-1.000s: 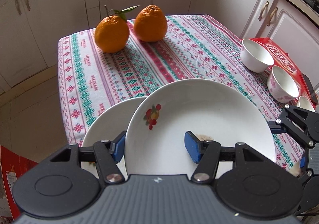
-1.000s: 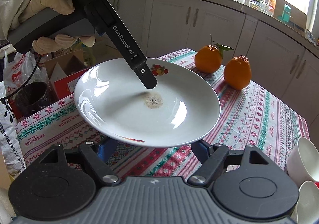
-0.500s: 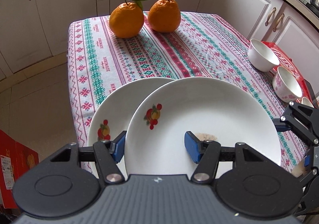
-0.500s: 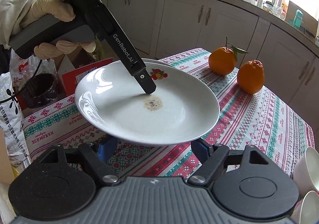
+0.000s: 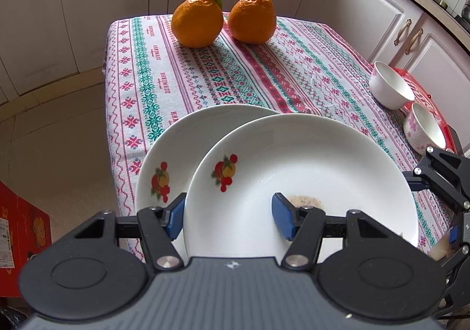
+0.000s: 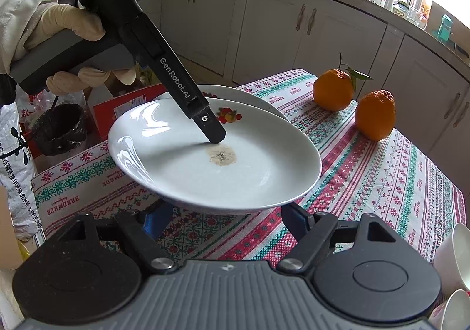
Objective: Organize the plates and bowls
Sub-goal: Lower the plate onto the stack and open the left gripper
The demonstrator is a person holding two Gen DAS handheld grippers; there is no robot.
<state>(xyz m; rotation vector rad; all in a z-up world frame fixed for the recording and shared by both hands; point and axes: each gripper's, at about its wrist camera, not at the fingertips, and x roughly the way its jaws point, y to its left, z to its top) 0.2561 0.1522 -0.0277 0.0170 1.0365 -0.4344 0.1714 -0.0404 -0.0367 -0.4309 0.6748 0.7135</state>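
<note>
My left gripper (image 5: pixel 229 220) is shut on the near rim of a white plate (image 5: pixel 308 183) with a fruit motif and a brown stain, one finger above and one below, holding it above the table. The plate also shows in the right wrist view (image 6: pixel 235 171), tilted, partly over a second white fruit-motif plate (image 5: pixel 176 153) that lies on the tablecloth, seen behind it in the right wrist view (image 6: pixel 235 93). My right gripper (image 6: pixel 226 220) is open and empty, low in front of the held plate. Two white bowls (image 5: pixel 390 89) (image 5: pixel 426 131) stand at the right.
Two oranges (image 5: pixel 196 21) (image 5: pixel 252 21) sit at the far end of the patterned tablecloth (image 5: pixel 235 74). The bowls rest on a red tray (image 5: pixel 423 92). A red box (image 5: pixel 17 236) stands on the floor to the left. Kitchen cabinets surround the table.
The left gripper has carried the stained plate forward and partly over the second plate, which now shows more. The right gripper has stayed open and shifted slightly.
</note>
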